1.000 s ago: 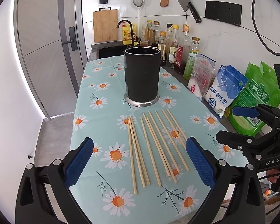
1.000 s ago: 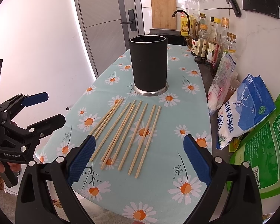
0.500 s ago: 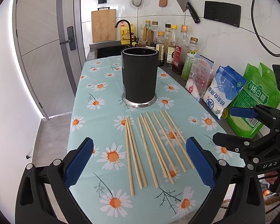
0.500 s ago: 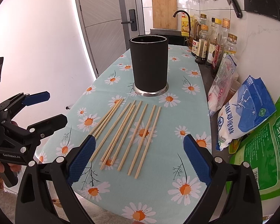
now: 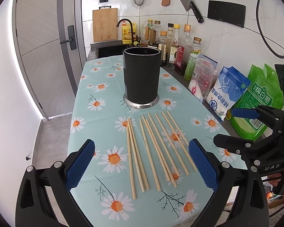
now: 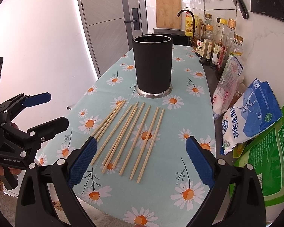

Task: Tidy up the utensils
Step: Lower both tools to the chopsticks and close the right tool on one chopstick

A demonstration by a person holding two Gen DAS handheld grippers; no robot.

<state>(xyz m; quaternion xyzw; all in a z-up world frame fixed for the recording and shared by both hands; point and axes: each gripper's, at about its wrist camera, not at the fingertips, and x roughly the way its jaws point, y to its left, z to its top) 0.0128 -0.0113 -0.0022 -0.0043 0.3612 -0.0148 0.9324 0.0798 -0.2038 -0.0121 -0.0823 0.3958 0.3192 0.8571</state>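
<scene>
Several wooden chopsticks (image 5: 157, 147) lie side by side on the daisy tablecloth (image 5: 96, 117), in front of a tall black utensil holder (image 5: 141, 78) with a steel base. They also show in the right wrist view (image 6: 130, 136), with the holder (image 6: 152, 67) behind them. My left gripper (image 5: 142, 162) is open and empty, hovering above the near ends of the chopsticks. My right gripper (image 6: 140, 160) is open and empty, also above the near ends. Each gripper shows in the other's view: the right one (image 5: 242, 130) and the left one (image 6: 41, 111).
Bags of salt (image 5: 227, 92) and sugar (image 5: 259, 102) and a row of sauce bottles (image 5: 178, 47) line the right wall. A sink with a tap (image 5: 125, 26) lies behind the table. The table's left edge drops to the floor (image 5: 53, 128).
Both grippers have drifted slightly back and up; the holder and chopsticks sit a little farther and higher in the left wrist view. Nothing on the table has moved.
</scene>
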